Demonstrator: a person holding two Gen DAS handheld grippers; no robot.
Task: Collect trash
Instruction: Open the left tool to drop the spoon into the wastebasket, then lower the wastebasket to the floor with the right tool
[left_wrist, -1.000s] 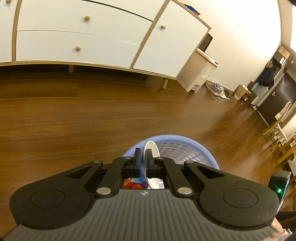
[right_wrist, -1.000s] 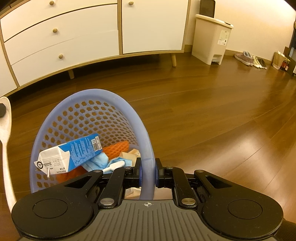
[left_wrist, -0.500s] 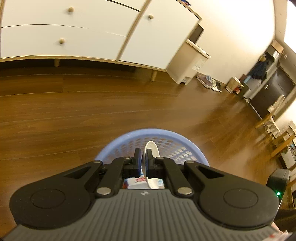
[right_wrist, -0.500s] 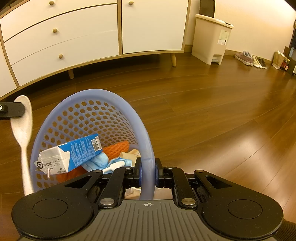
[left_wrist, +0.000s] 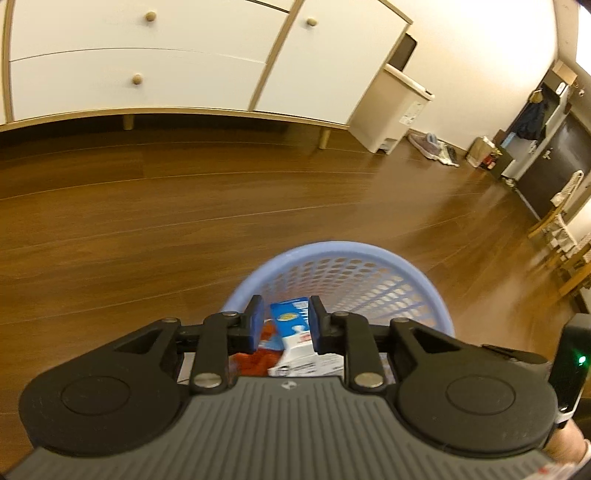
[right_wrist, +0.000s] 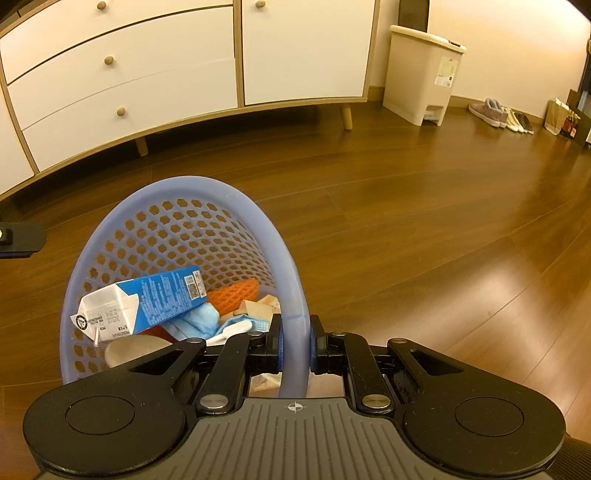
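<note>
A lilac perforated basket (right_wrist: 177, 182) sits on the wooden floor, and my right gripper (right_wrist: 294, 332) is shut on its near rim. Inside lie a blue and white milk carton (right_wrist: 147, 302), an orange net piece (right_wrist: 232, 295), a blue mask (right_wrist: 199, 321), crumpled paper and a beige spoon (right_wrist: 129, 352) under the carton. My left gripper (left_wrist: 284, 310) hangs open above the basket (left_wrist: 343, 248), with the carton (left_wrist: 295, 325) showing between its fingers and nothing held. One left fingertip (right_wrist: 18, 238) also shows at the left edge of the right wrist view.
A white sideboard (right_wrist: 147, 74) on wooden legs runs along the far wall. A beige pedal bin (right_wrist: 421, 74) stands to its right, with shoes (right_wrist: 495, 112) and a paper bag beyond. Wooden chairs (left_wrist: 565, 236) stand at the far right. Bare floor surrounds the basket.
My left gripper moved over the basket and opened. The beige spoon it held has dropped into the basket. The right gripper and the basket have stayed in place.
</note>
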